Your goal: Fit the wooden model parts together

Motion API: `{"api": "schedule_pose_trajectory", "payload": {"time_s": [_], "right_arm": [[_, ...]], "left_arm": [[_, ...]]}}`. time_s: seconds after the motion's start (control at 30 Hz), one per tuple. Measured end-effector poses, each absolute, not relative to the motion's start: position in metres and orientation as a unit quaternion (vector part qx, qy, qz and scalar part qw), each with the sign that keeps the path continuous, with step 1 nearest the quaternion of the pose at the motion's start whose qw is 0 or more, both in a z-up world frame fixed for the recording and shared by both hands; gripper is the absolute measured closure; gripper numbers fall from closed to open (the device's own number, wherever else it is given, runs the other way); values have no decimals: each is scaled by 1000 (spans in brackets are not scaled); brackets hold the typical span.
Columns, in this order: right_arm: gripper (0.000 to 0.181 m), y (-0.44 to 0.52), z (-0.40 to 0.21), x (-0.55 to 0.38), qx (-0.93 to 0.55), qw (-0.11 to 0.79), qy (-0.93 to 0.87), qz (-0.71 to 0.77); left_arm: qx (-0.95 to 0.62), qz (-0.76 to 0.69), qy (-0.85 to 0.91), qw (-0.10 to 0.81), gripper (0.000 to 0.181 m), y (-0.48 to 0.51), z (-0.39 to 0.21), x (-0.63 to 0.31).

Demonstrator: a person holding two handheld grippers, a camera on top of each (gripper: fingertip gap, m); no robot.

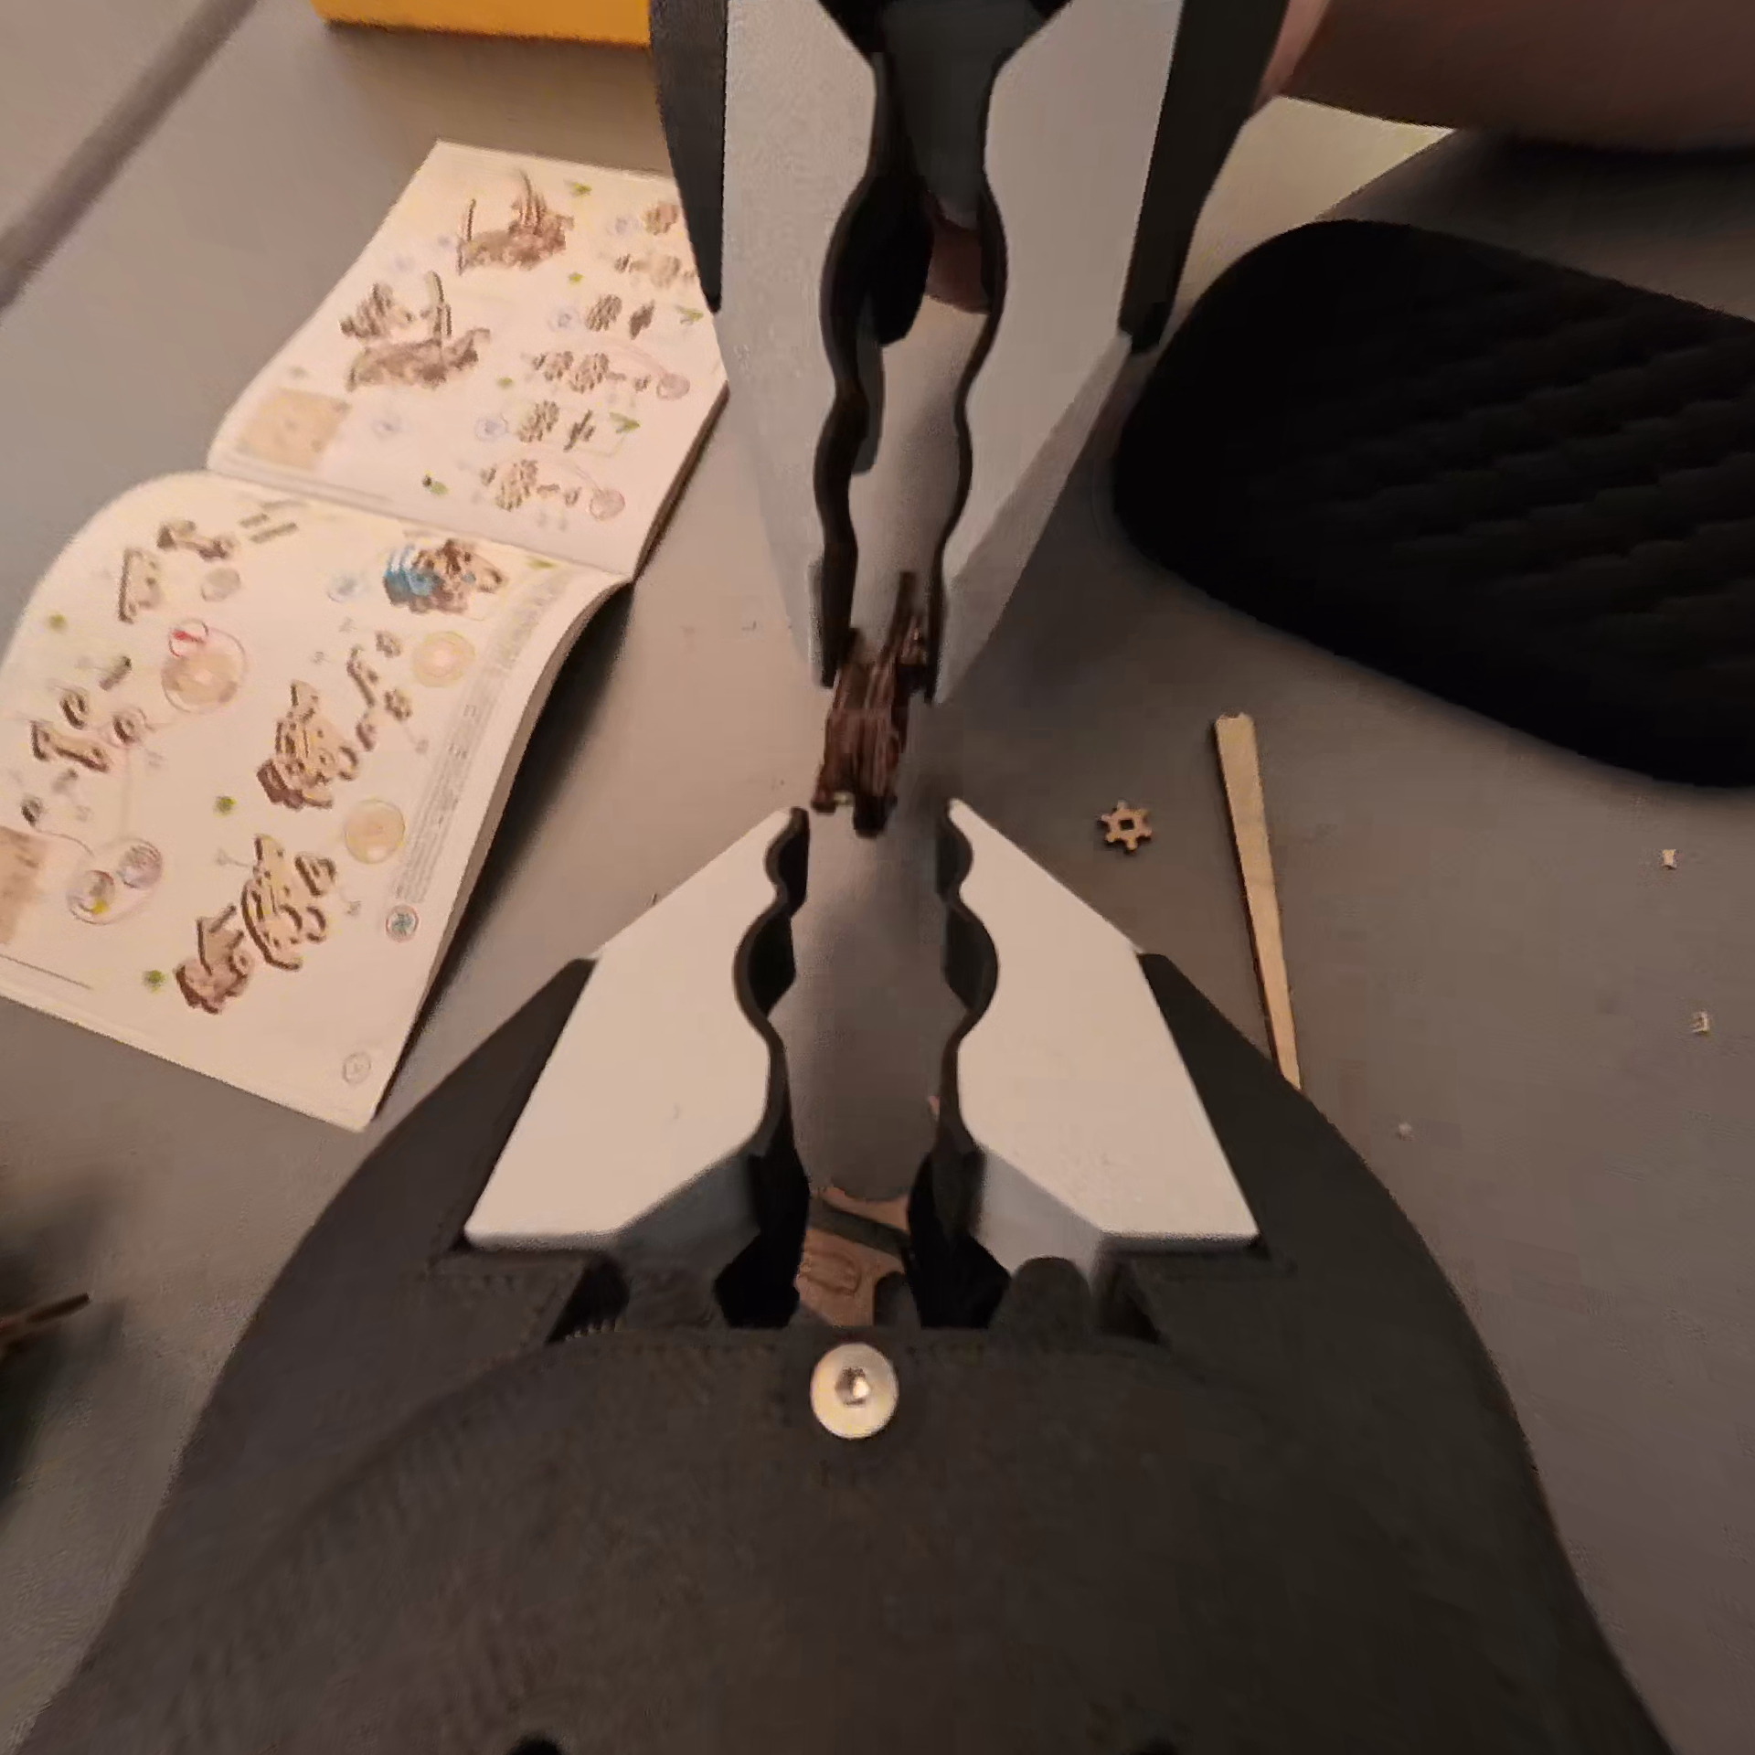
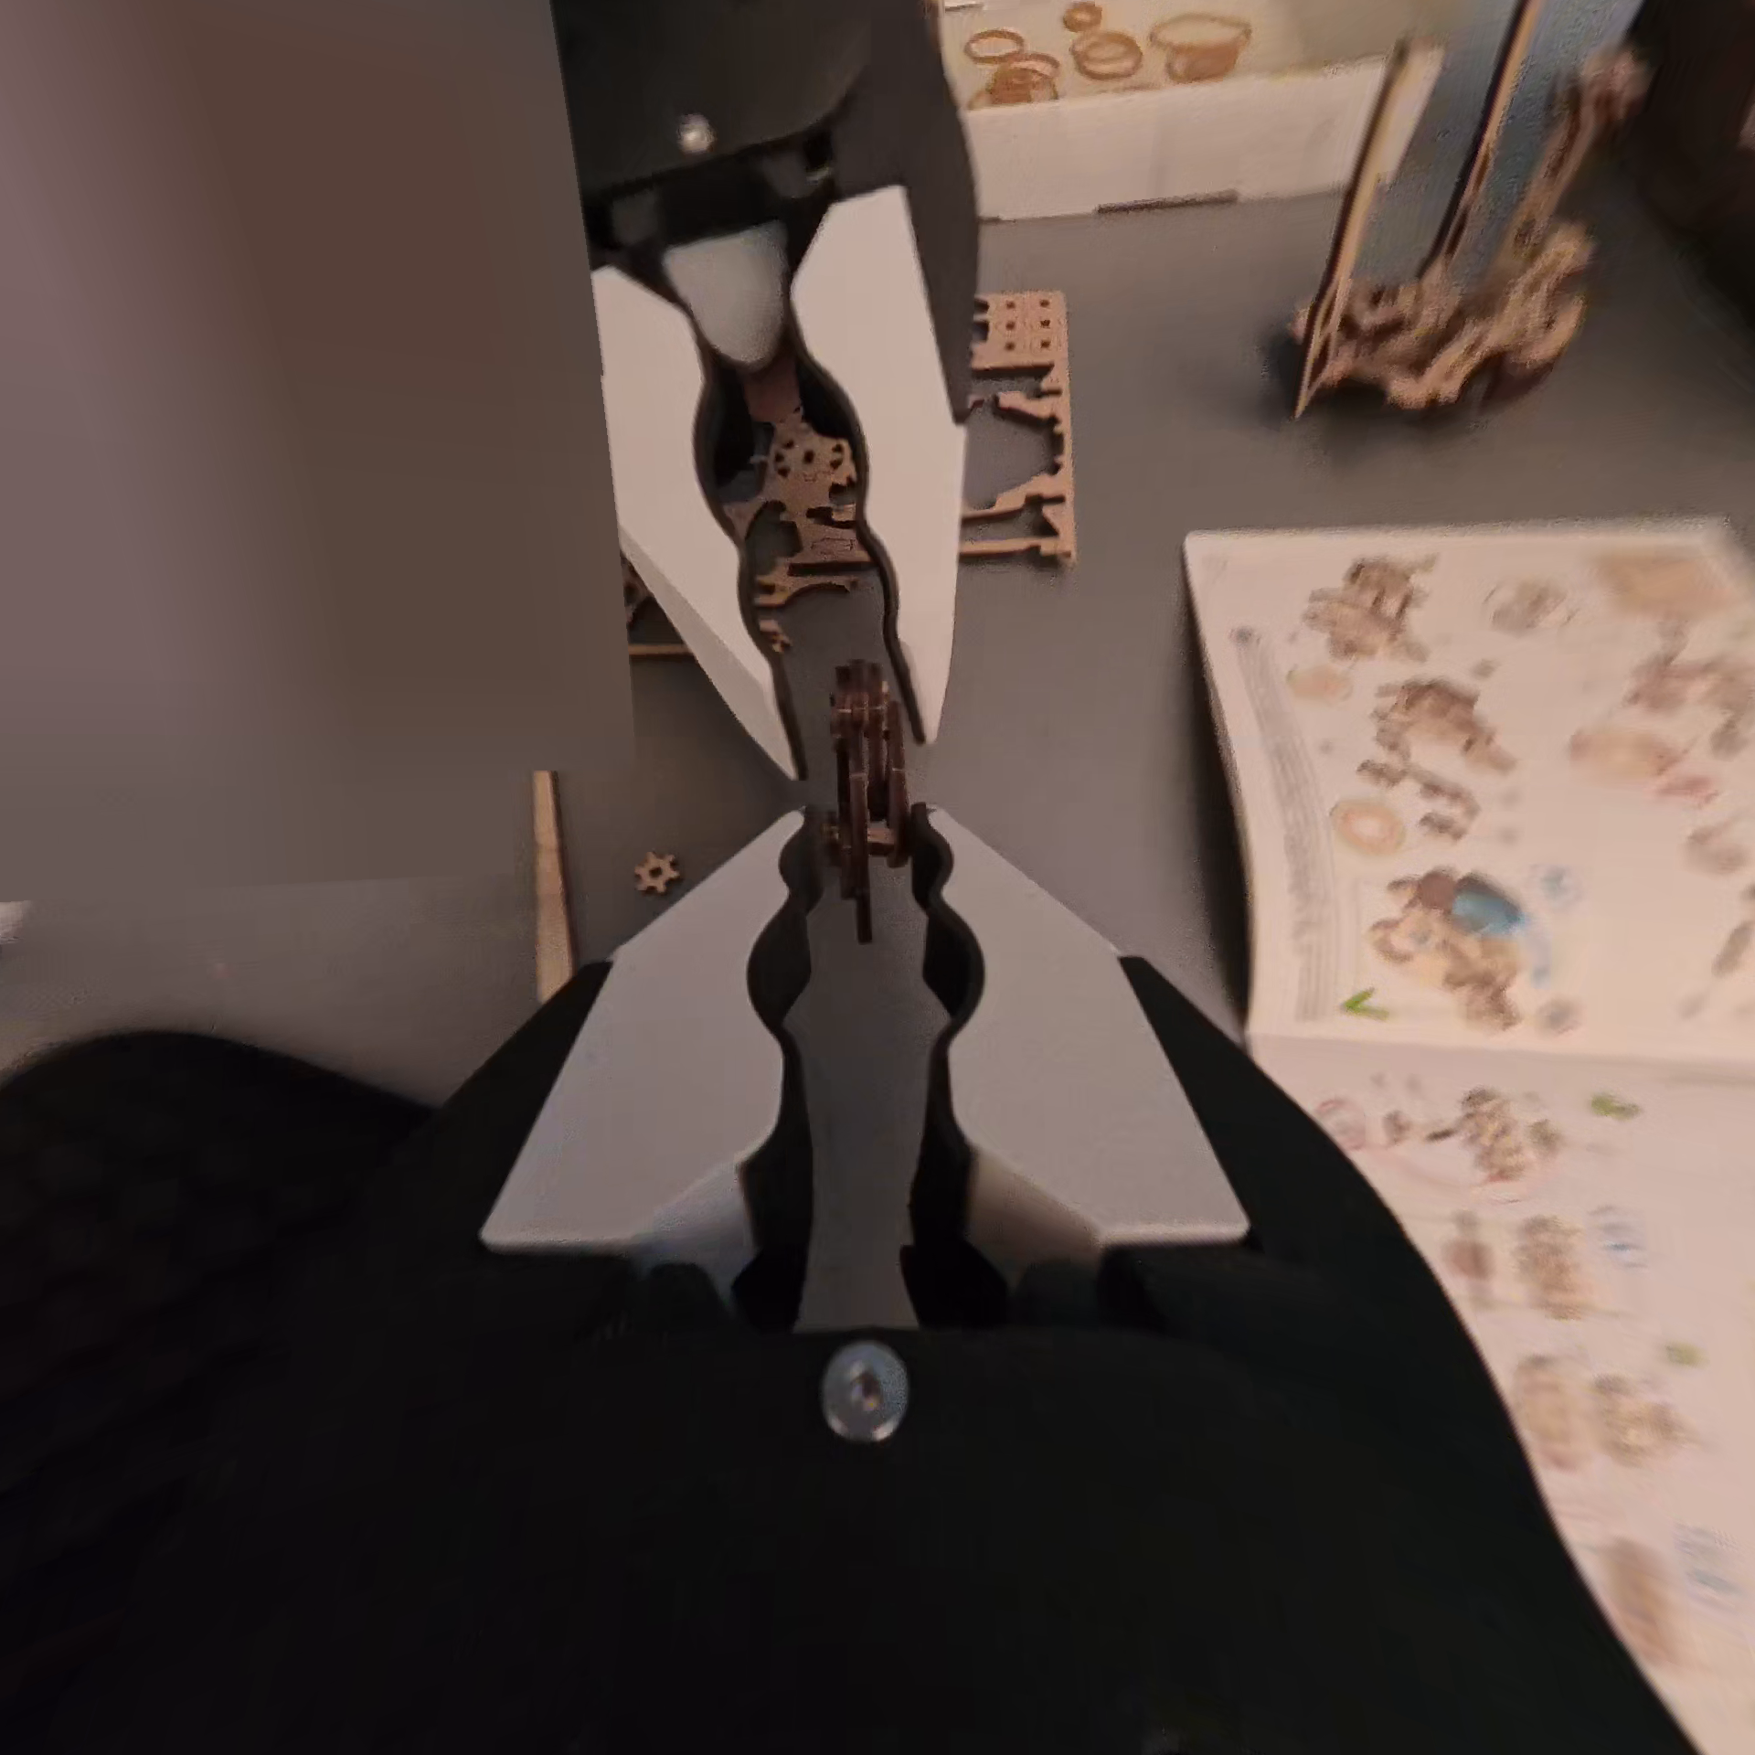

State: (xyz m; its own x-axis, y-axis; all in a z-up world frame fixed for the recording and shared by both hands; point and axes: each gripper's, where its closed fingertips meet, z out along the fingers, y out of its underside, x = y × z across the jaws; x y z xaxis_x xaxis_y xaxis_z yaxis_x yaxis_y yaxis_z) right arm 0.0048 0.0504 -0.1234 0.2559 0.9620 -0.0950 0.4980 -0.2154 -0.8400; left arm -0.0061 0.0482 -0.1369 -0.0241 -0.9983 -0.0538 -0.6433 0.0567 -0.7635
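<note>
Here right gripper (image 2: 862,819) pinches, seemingly, wooden assembly (image 2: 864,779).

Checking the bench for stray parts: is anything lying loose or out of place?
A small wooden gear lies loose on the grey table beside a wooden strip, and tiny wood crumbs are scattered further right. Nothing looks broken.

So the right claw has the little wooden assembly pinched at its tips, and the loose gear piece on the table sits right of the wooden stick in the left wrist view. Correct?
Not quite. In the left wrist view the loose gear piece lies left of the wooden stick, not right. The rest holds: the right claw has the wooden assembly pinched at its tips.
</note>
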Motion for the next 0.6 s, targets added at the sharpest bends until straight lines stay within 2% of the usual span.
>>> {"api": "schedule_pose_trajectory", "payload": {"time_s": [0.13, 0.2, 0.47, 0.5, 0.6], "right_arm": [[165, 48, -119, 8, -744, 244, -384, 489], [165, 51, -130, 13, -759, 219, -373, 486], [147, 63, -150, 23, -790, 246, -430, 361], [140, 65, -148, 26, -790, 256, -437, 347], [140, 65, -130, 28, -764, 308, -469, 319]], "left_arm": [[-649, -322, 638, 262, 162, 49, -141, -14], [-656, -350, 629, 228, 162, 44, -143, -15], [-671, -320, 627, 234, 161, 53, -152, -15], [-671, -320, 628, 233, 161, 52, -152, -15], [-668, -321, 629, 234, 161, 50, -150, -15]]}}
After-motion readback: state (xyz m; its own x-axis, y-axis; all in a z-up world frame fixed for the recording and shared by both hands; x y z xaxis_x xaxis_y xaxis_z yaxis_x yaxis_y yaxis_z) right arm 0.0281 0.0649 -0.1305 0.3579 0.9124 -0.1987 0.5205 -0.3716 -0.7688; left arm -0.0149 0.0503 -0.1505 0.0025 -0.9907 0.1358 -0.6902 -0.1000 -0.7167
